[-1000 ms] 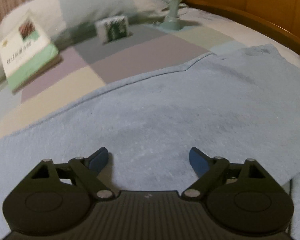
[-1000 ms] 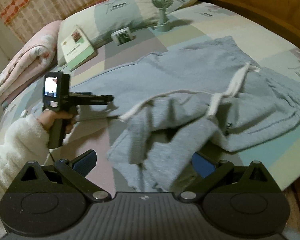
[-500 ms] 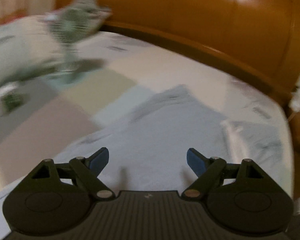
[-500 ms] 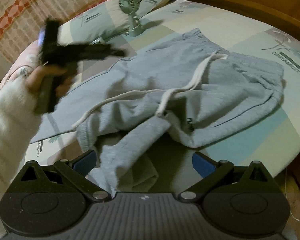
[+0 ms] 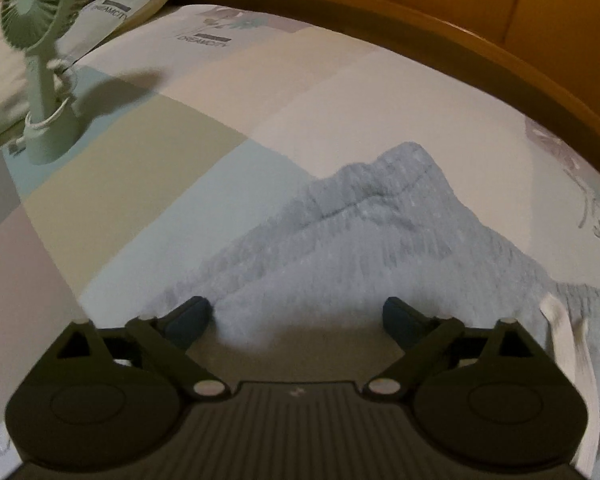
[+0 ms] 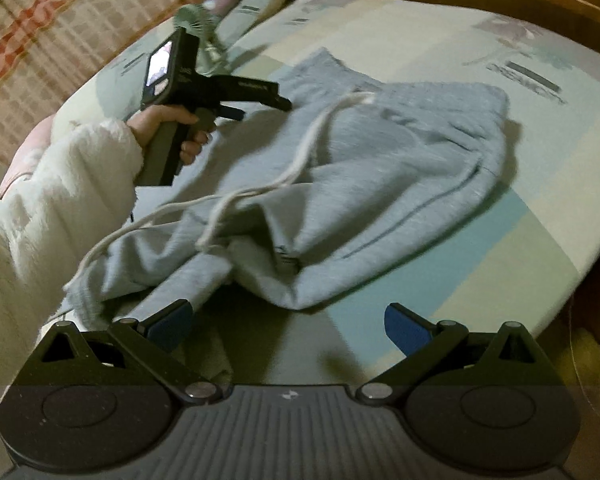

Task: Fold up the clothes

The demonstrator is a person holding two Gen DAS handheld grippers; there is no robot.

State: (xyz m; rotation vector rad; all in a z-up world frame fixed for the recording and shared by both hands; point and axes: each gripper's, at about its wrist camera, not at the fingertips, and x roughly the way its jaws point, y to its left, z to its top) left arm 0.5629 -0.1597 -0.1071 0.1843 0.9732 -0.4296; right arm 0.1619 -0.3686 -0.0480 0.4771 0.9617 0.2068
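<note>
Now the left claw point(image 5: 296, 314) has swung toward the sweatpants' point(image 5: 364, 240) waistband corner.

The sweatpants point(image 6: 380, 168) are light grey with a white drawstring point(image 6: 300, 160). The bedsheet point(image 5: 300, 92) has pastel colour blocks, and the fan point(image 5: 36, 60) is mint green.
</note>
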